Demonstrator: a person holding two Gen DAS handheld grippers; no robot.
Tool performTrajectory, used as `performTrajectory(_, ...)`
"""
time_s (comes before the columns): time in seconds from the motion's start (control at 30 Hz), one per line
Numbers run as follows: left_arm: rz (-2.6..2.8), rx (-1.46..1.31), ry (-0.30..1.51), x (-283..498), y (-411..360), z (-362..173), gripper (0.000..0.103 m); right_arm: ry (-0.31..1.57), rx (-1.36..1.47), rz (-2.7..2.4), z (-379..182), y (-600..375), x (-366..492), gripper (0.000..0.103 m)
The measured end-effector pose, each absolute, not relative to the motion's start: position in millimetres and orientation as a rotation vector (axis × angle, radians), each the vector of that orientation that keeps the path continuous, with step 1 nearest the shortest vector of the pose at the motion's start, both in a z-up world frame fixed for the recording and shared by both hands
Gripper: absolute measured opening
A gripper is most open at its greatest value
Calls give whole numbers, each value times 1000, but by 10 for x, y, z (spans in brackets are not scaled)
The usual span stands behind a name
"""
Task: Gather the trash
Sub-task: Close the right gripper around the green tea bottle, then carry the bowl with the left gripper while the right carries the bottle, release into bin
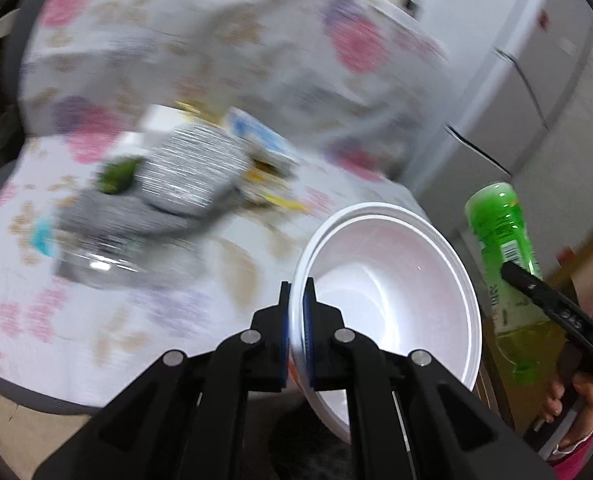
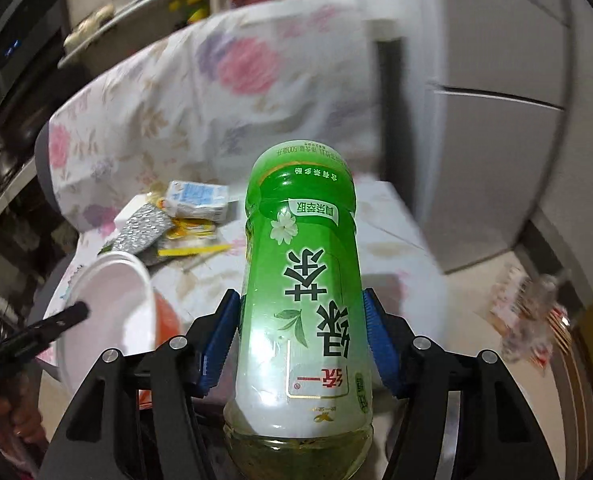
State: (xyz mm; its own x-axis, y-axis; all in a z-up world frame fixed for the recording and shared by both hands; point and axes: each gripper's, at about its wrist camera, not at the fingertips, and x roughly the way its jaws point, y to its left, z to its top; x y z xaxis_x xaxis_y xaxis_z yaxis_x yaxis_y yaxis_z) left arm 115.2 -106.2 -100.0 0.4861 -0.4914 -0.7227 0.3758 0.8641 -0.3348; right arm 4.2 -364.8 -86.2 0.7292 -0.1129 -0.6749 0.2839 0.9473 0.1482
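My left gripper (image 1: pixel 297 296) is shut on the rim of a white plastic bowl (image 1: pixel 392 292) and holds it up off the floral-covered table (image 1: pixel 136 320). The bowl also shows in the right wrist view (image 2: pixel 112 292). My right gripper (image 2: pixel 300 312) is shut on a green tea bottle (image 2: pixel 300 280), held with its base pointing away; it also shows at the right of the left wrist view (image 1: pixel 504 256). More trash lies on the table: a silver foil wrapper (image 1: pixel 188 172) (image 2: pixel 144 228), a small blue-white carton (image 2: pixel 196 200) and yellow wrappers (image 2: pixel 192 240).
A white fridge (image 2: pixel 496 120) stands right of the table. A crumpled clear wrapper (image 2: pixel 532 316) lies on the floor at the right. A cluttered shelf (image 2: pixel 136 4) runs along the back. The left wrist view is motion-blurred.
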Motion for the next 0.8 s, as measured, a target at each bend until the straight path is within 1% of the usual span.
performTrajectory(0.23, -805, 1, 929, 717, -2086, -1114, 4, 684, 299, -457, -902, -4262, -1067, 62)
performTrajectory(0.37, -943, 131, 954, 450, -2802, -1281, 4, 664, 356, -561, -1018, -4585, -1492, 62)
performTrajectory(0.57, -1053, 361, 1060, 167, -3700, -1801, 4, 692, 454, -639, -1321, -5006, -1774, 62)
performTrajectory(0.73, -1098, 414, 1137, 75, -4200, -2043, 4, 725, 534, -669, -1607, -5253, -1819, 62)
performTrajectory(0.8, -1115, 420, 1164, 36, -4367, -2083, 6, 732, 556, -673, -1673, -5328, -1805, 63)
